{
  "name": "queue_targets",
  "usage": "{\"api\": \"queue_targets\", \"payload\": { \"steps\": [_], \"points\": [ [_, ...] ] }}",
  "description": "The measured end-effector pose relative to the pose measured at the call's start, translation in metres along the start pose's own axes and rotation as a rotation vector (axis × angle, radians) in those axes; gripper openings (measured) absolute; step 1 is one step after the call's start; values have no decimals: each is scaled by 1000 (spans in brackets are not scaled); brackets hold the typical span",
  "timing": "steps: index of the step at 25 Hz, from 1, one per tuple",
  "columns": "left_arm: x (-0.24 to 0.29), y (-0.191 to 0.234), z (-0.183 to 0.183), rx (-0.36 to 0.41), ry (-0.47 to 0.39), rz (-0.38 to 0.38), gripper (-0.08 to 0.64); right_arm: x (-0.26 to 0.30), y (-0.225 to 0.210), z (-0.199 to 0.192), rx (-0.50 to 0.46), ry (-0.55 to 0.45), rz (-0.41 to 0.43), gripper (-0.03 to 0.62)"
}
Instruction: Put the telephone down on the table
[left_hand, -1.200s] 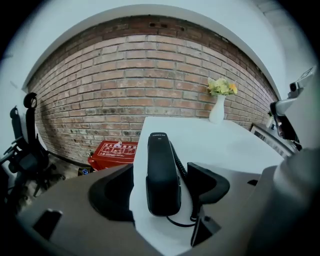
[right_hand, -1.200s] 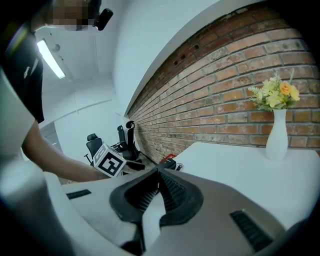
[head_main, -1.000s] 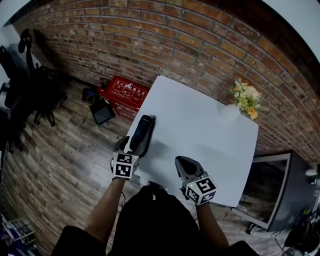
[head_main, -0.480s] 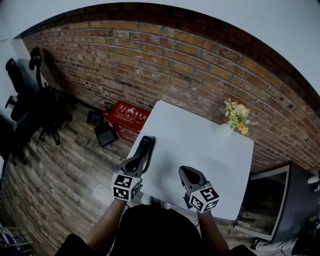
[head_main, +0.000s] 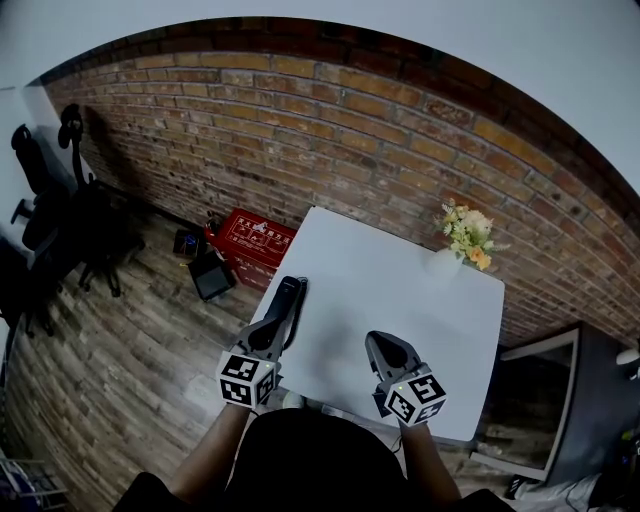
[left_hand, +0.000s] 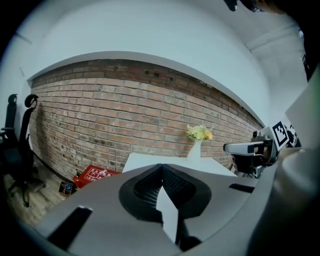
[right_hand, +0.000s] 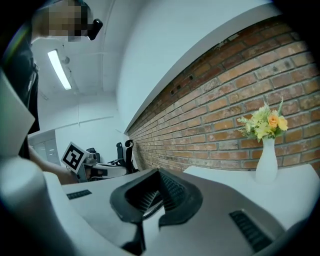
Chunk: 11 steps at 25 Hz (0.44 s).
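Looking down from the head view, the black telephone (head_main: 288, 295) lies flat on the white table (head_main: 400, 290), lengthwise along its left edge, toward the near left corner. The left gripper (head_main: 268, 330) hovers at the handset's near end, apparently clear of it. The right gripper (head_main: 383, 340) hangs over the near edge, well apart from the phone, and a vase of flowers (head_main: 462, 235) stands at the far right corner.

Over to the left gripper view: the jaws are pressed together on nothing, and the phone sits out of sight below them.

Now the right gripper view: these jaws also look closed and empty.

The task looks done. As a judgement, the handset is light, rigid plastic with a smooth shell that could slip, so its narrow middle is the place to pinch it.
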<state>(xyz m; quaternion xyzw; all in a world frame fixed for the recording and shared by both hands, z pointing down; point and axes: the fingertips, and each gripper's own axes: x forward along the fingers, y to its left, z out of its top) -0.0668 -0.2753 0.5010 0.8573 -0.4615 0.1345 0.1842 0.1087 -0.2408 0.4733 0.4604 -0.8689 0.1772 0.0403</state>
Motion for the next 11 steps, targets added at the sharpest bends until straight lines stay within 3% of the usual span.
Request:
{"api": "queue_targets", "payload": {
  "steps": [11],
  "points": [
    [1, -1, -8, 15, 16, -2, 14, -1, -2, -4, 6, 10, -2, 21]
  ]
}}
